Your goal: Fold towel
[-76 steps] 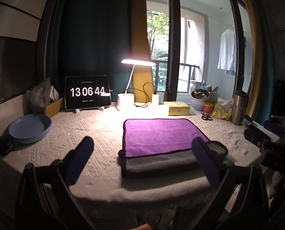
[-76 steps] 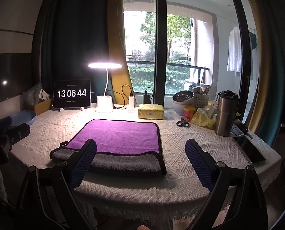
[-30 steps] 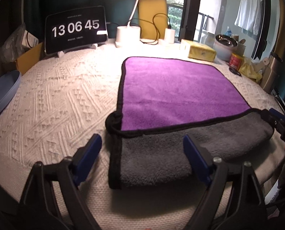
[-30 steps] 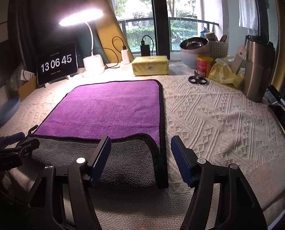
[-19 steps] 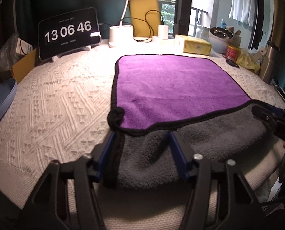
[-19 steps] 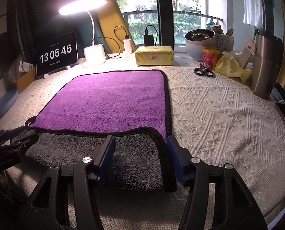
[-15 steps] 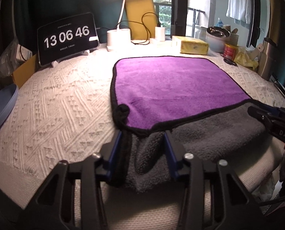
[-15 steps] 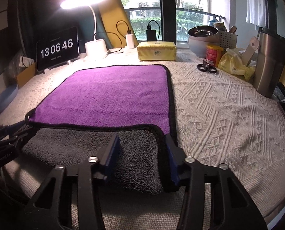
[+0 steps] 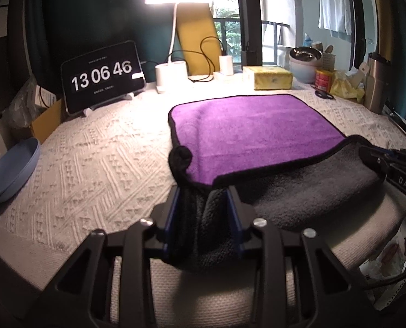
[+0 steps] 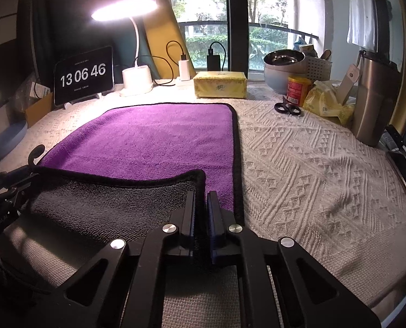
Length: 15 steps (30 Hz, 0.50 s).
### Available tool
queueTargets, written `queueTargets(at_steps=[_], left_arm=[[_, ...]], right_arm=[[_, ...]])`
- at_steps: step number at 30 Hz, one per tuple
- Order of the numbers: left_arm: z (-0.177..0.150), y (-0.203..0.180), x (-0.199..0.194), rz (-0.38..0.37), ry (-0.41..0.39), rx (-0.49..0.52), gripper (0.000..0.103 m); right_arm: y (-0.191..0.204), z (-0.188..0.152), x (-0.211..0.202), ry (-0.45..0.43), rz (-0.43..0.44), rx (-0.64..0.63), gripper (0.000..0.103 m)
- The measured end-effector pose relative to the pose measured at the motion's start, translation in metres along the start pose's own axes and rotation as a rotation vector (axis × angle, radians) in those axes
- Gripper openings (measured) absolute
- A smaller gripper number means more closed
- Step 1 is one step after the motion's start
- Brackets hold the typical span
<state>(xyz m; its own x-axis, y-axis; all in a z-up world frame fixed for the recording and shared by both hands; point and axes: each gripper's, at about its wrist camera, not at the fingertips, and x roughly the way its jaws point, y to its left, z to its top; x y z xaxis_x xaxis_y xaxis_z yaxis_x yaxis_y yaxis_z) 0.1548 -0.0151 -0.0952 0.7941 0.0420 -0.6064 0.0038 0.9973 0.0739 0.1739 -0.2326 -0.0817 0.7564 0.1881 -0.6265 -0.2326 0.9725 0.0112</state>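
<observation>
My left tongs [image 9: 204,191] and right tongs [image 10: 201,196] each gripped a near corner of the purple towel [image 10: 159,139], lying mid-bench [image 10: 312,169] toward twelve o'clock. I judged uneven lifting could skew the fold.

Both wrist cameras looked low across the table [image 9: 99,164] towards the window, close behind the towel's [image 9: 252,125] near corners; both showed the clock [image 10: 83,76].

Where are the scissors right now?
In the right wrist view the scissors lie on the tablecloth at the far right, beyond the towel, just in front of the red-labelled can and beside the yellow bag.
</observation>
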Motion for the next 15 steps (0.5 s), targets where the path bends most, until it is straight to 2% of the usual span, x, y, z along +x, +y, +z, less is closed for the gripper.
queueTargets(at_steps=[6, 15], left_arm=[[-0.003, -0.001, -0.005, 0.029, -0.018, 0.006, 0.036], [-0.014, -0.01, -0.006, 0.003, -0.011, 0.05, 0.035]], right_arm=[[0.004, -0.003, -0.012, -0.046, 0.025, -0.015, 0.008], [0.006, -0.016, -0.02, -0.056, 0.042, -0.013, 0.008]])
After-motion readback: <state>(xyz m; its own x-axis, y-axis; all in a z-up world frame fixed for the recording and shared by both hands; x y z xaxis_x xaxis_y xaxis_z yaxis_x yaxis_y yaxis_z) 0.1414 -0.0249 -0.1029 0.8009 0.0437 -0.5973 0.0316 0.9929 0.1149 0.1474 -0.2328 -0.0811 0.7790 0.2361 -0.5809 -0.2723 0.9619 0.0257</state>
